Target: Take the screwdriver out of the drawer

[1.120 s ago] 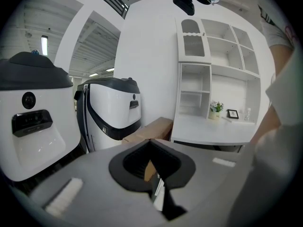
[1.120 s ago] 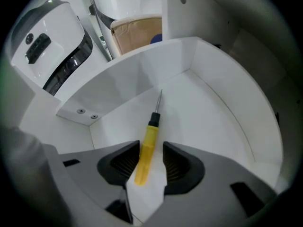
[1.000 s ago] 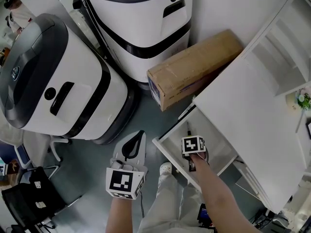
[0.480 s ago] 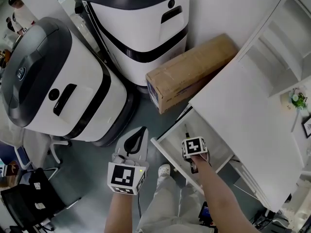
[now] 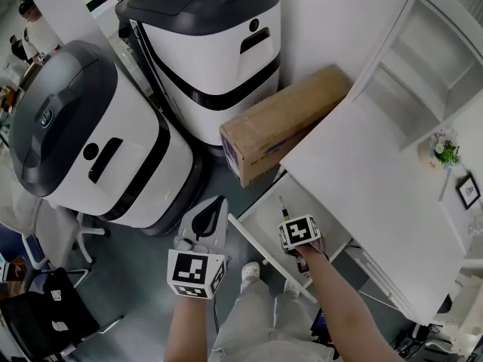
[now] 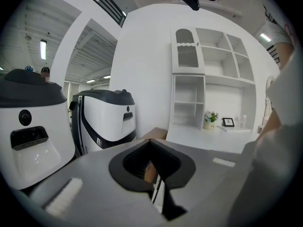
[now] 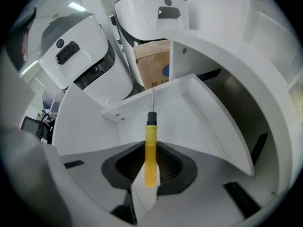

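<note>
The screwdriver (image 7: 150, 151) has a yellow handle, a black collar and a thin metal shaft. My right gripper (image 7: 150, 168) is shut on its handle, shaft pointing down at the open white drawer (image 7: 208, 112). In the head view the right gripper (image 5: 299, 235) hangs over the drawer (image 5: 249, 237), and the screwdriver's shaft (image 5: 281, 204) pokes out past its marker cube. My left gripper (image 5: 211, 210) is held left of the drawer, above the grey floor. Its jaws meet with nothing between them in the left gripper view (image 6: 154, 174).
Two big white-and-dark machines (image 5: 83, 134) (image 5: 204, 44) stand to the left and behind. A cardboard box (image 5: 279, 123) lies between them and the white desk (image 5: 362, 172). A white shelf unit (image 5: 430, 59) stands at the right, a black chair (image 5: 45, 315) at the lower left.
My right gripper has risen with the screwdriver, lifting it up from the drawer's floor. The left gripper has risen a little too.
</note>
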Available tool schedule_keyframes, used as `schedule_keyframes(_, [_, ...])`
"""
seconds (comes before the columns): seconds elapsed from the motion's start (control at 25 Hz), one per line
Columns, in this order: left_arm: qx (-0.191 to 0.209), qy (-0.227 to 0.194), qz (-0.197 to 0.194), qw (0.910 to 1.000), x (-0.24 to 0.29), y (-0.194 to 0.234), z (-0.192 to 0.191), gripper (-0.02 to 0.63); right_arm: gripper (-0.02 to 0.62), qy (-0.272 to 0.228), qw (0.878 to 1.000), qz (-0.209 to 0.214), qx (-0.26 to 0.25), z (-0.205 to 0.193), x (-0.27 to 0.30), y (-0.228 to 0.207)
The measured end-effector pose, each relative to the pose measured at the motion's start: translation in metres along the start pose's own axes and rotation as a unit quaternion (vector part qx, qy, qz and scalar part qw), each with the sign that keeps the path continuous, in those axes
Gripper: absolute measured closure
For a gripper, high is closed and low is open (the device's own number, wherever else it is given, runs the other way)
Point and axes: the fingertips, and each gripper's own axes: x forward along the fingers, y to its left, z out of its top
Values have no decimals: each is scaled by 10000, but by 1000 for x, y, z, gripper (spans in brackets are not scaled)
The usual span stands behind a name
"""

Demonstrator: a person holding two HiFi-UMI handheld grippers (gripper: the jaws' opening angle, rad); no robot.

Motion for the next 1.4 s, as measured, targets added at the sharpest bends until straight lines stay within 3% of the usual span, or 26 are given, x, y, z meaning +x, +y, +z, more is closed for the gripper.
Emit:
schedule_keyframes(0.32, [-58,-368,45,9993,-18,-10,32,597,514,-268,9994,6,-200,-1,-44,5])
schedule_keyframes(0.76, [22,-798,-23,9968,-35,-28,68,597,514,-1062,9932,151,-462,16,-114,4])
schedule_keyframes(1.12, [65,-1120,-113,9936,-44,-47,94,597,514,-1806,9808,9,-741,23,-182,-4])
schedule_keyframes(1.4, [244,-1280,-263,9911,-47,-73,110,597,514,-2502,9622,-14,-1077,26,-243,-11])
